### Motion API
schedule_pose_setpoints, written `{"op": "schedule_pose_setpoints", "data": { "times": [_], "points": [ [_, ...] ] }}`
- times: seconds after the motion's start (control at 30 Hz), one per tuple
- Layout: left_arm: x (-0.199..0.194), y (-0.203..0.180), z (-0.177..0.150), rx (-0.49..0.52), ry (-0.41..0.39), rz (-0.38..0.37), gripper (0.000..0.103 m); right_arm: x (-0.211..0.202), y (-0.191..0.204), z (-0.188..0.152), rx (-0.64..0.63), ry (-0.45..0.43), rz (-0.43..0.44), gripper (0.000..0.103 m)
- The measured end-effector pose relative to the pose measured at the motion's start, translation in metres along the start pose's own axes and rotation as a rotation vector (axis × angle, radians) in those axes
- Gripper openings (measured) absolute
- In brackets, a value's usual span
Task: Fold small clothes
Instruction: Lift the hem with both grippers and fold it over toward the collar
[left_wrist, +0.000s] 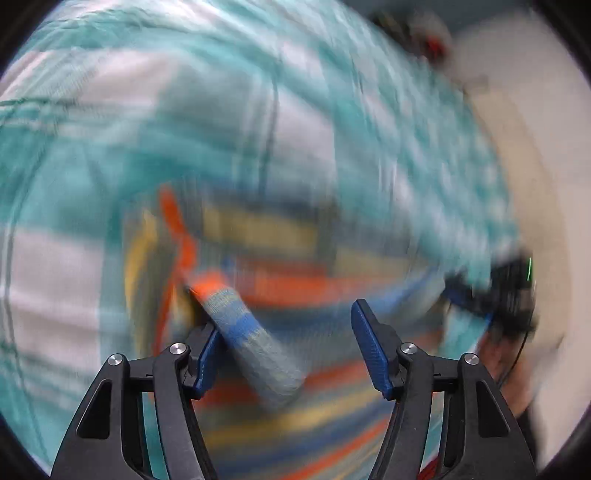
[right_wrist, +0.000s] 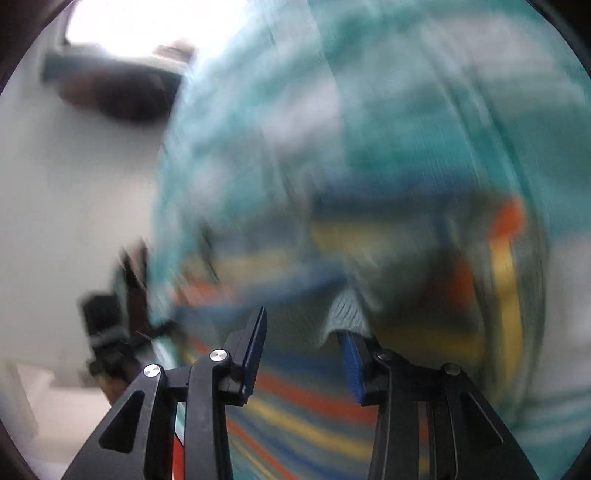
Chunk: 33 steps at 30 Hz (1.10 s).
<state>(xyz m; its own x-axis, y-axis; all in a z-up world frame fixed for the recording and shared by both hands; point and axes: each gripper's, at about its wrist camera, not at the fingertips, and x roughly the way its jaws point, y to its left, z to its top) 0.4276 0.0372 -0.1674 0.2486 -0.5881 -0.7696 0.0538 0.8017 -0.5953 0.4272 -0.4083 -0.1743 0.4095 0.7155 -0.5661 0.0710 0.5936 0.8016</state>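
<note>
A small striped garment (left_wrist: 280, 288) in grey, blue, orange and yellow lies on a teal and white checked cloth (left_wrist: 221, 110); both views are motion-blurred. My left gripper (left_wrist: 286, 325) is open, and a fold of the garment (left_wrist: 251, 339) rests against its left finger, lying between the jaws. My right gripper (right_wrist: 304, 347) is open above the same garment (right_wrist: 314, 398), with a grey knit edge (right_wrist: 345, 314) draped on its right finger. The right gripper also shows at the right of the left wrist view (left_wrist: 506, 291).
The checked cloth (right_wrist: 369, 110) covers a white table (right_wrist: 74, 184). The white table edge (left_wrist: 535, 147) runs down the right in the left wrist view. A dark blurred object (right_wrist: 118, 92) sits at the far end. The left gripper's body (right_wrist: 107, 332) shows at the left.
</note>
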Motion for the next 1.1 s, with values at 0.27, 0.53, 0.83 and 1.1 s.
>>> {"op": "schedule_pose_setpoints", "data": {
  "times": [0.27, 0.53, 0.83, 1.1],
  "points": [
    [-0.063, -0.009, 0.01, 0.045, -0.234, 0.091, 0.074, -0.056, 0.014, -0.023, -0.168, -0.085, -0.1, 0.041],
    [-0.076, 0.009, -0.154, 0.251, -0.109, 0.216, 0.075, -0.095, -0.013, -0.154, -0.309, 0.028, -0.275, 0.041],
    [-0.051, 0.009, -0.17, 0.301, -0.142, 0.188, 0.085, -0.083, -0.036, -0.197, -0.375, 0.065, -0.308, 0.045],
    [-0.053, 0.017, -0.163, 0.397, -0.03, 0.051, 0.01, -0.108, -0.016, -0.196, -0.489, 0.144, -0.344, 0.005]
  ]
}}
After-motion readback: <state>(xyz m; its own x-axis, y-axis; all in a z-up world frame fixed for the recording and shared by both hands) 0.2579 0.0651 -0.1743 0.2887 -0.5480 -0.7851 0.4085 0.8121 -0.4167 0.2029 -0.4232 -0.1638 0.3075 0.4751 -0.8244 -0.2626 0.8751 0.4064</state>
